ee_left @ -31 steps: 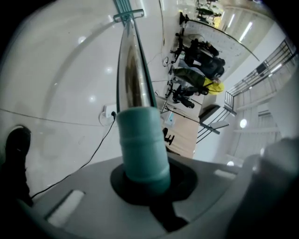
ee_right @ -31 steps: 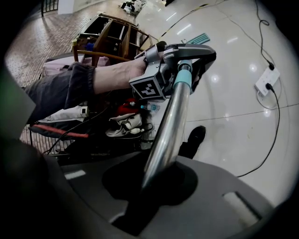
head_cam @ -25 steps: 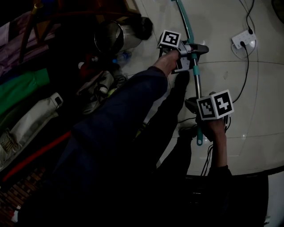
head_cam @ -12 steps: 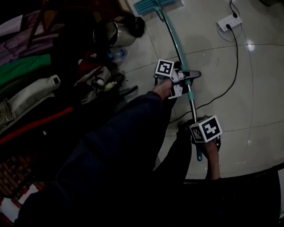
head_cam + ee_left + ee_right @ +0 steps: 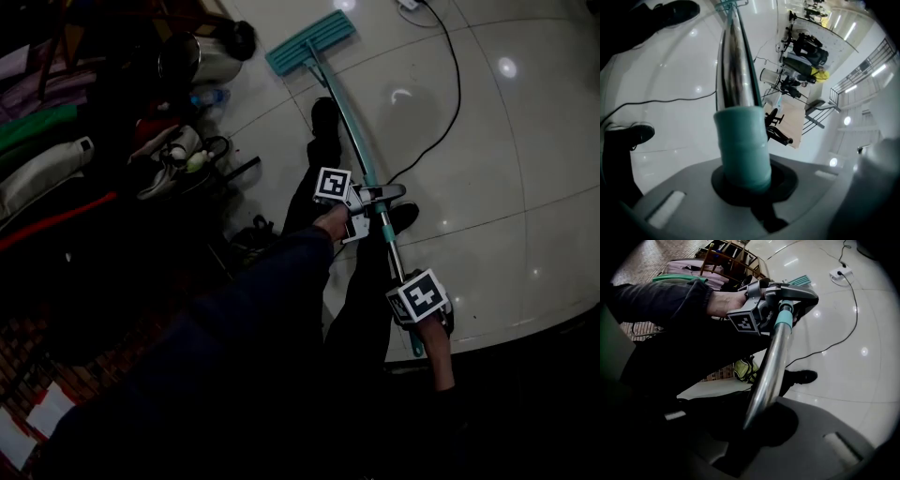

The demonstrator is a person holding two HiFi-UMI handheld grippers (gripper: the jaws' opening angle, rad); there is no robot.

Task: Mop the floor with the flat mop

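My L gripper [image 5: 749, 185] is clamped on the flat mop [image 5: 352, 141] at its teal sleeve, mid-handle. R gripper [image 5: 759, 423] is clamped on the bare metal pole nearer the top end. Mop head [image 5: 309, 42] lies flat on the floor [image 5: 506, 187] by its cluttered edge, w/ a black cable [image 5: 452, 103] near.

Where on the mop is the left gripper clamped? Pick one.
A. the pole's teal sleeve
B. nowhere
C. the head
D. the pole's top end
A: the left gripper is shut on the teal sleeve of the pole, well away from the head.
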